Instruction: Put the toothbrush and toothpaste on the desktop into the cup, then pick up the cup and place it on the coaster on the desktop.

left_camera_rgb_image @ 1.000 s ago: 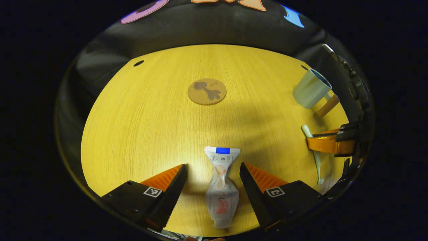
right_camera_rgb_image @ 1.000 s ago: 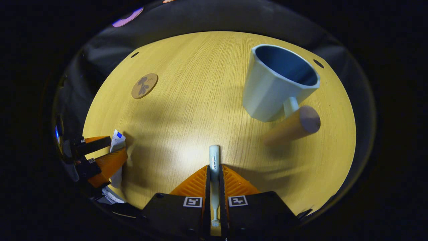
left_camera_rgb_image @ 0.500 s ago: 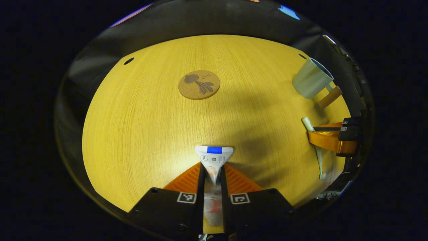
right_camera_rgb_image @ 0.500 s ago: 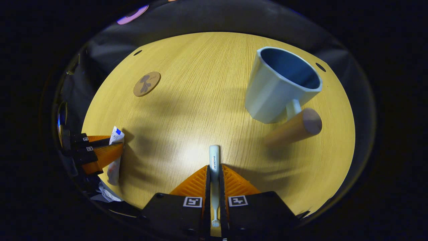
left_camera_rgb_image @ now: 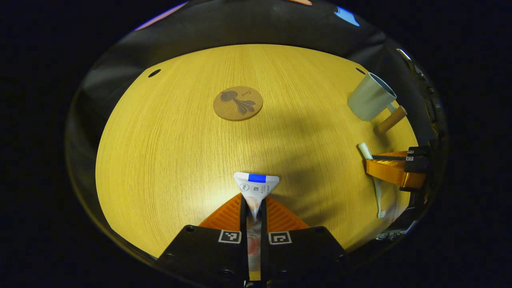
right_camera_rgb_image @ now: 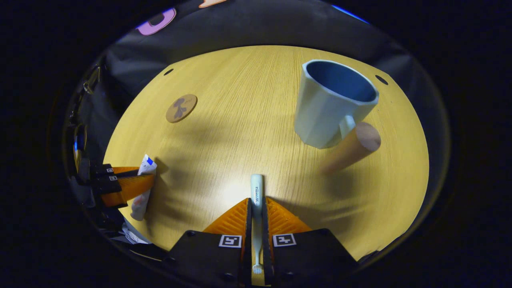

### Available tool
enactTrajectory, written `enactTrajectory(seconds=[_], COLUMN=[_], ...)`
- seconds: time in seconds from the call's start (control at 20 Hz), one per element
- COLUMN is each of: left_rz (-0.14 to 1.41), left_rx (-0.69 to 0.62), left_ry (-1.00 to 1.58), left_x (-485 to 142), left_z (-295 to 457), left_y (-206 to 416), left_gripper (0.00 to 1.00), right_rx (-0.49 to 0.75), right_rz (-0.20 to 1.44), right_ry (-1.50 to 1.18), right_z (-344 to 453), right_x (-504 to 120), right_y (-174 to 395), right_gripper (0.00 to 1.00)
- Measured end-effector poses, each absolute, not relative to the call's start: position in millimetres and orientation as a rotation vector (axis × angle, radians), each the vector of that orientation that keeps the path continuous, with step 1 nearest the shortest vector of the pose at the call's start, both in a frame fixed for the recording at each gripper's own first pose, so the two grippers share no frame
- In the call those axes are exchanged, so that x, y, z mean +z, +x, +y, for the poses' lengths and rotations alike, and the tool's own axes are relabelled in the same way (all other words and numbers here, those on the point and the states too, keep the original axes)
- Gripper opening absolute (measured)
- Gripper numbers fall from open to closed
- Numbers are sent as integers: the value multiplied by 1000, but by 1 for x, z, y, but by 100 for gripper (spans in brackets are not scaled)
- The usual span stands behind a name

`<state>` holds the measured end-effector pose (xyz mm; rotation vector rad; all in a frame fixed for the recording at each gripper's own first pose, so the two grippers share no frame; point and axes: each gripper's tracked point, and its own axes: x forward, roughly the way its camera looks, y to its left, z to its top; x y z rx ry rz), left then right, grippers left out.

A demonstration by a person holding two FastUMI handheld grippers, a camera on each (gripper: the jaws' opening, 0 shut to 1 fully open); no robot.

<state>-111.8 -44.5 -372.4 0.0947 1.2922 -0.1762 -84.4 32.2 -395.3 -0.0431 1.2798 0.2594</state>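
Toothpaste [left_camera_rgb_image: 256, 188]: white tube, blue band on the flat crimped end, reddish print lower down. It's pinched in the middle between the left gripper [left_camera_rgb_image: 253, 208] fingers, crimped end fanning out past the tips, cap end running back toward the camera. In the right gripper view the tube [right_camera_rgb_image: 143, 188] hangs out both sides of that gripper [right_camera_rgb_image: 134, 185] at the left edge of the desk.

Toothbrush [right_camera_rgb_image: 256, 208]: slim white handle with small dark lettering, bristle head at the near end. The right gripper [right_camera_rgb_image: 256, 202] is clamped on it, fingers nearly together, handle end sticking forward past the tips. In the left gripper view the brush [left_camera_rgb_image: 374, 184] is seen crosswise in the right gripper [left_camera_rgb_image: 380, 168], at the desk's right side.

Cup [right_camera_rgb_image: 330, 106]: pale faceted mug, darker blue inside, with a round wooden handle pointing to the right and toward the camera. It stands upright on the desk, ahead and right of the toothbrush, well apart from it.

Coaster [left_camera_rgb_image: 238, 103]: round cork disc with a dark plant print, flat near the desk's middle, far side, well apart from the cup.

Desk [left_camera_rgb_image: 168, 152]: light wood grain, small dark holes near the far corners.
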Motion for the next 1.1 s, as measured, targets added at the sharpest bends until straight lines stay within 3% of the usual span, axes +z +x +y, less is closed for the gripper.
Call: enactTrajectory(seconds=[0.3,0.6,0.8,1.1], left_rz=[1288,1284,1282,1284], left_rx=[-189,-185,-177,-168], left_ry=[105,100,98,98], left_x=[-372,-371,-372,-371], left_z=[-44,-44,-44,-45], left_y=[-112,-112,-111,-111], left_gripper=[11,10,11,11], right_rx=[259,265,295,270], right_rz=[1131,847,677,540], right_ry=[34,139,123,121], right_z=[34,33,35,21], right_x=[-357,-282,-237,-189], right_y=[-65,-6,26,73], right_gripper=[14,10,14,14])
